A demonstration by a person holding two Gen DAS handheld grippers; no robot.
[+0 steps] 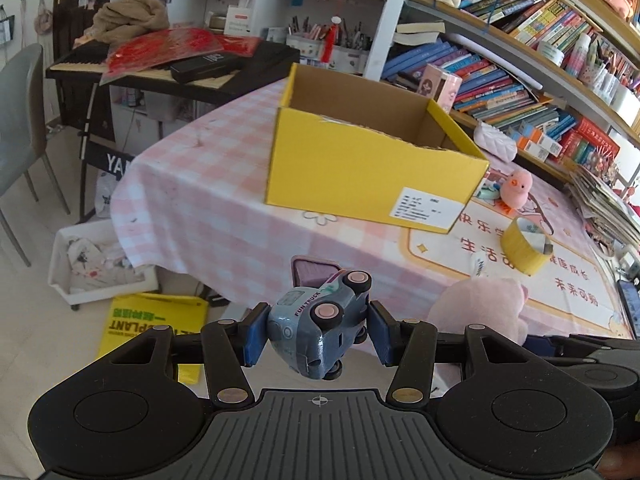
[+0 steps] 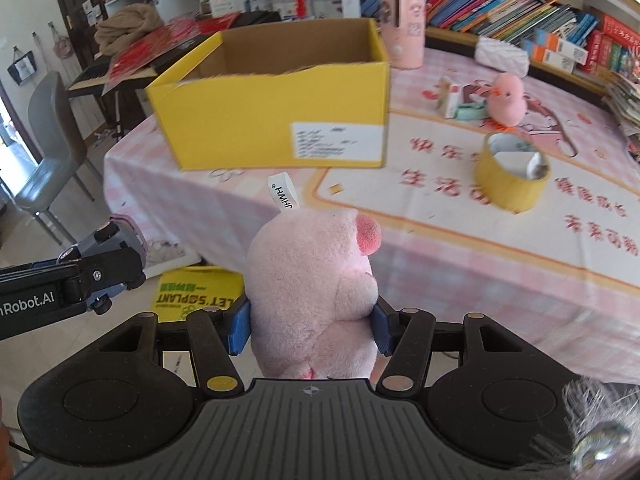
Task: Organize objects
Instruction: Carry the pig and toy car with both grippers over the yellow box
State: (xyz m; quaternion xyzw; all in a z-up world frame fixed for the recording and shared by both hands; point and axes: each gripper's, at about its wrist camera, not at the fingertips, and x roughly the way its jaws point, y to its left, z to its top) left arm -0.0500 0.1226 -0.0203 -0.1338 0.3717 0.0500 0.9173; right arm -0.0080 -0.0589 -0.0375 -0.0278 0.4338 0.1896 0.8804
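Note:
My left gripper is shut on a grey-blue toy truck, which lies on its side with its pink-hubbed wheels up, out past the table's near edge. My right gripper is shut on a pink plush pig with a white tag. The pig also shows at the right of the left wrist view, and the truck at the left of the right wrist view. An open yellow cardboard box stands ahead on the pink checked tablecloth, its inside bare as far as I can see.
A yellow tape roll, a small pink plush chick and a pink cylinder sit on the table to the right of the box. Bookshelves line the far side. A grey chair, a keyboard, a white bin and a yellow bag stand at left.

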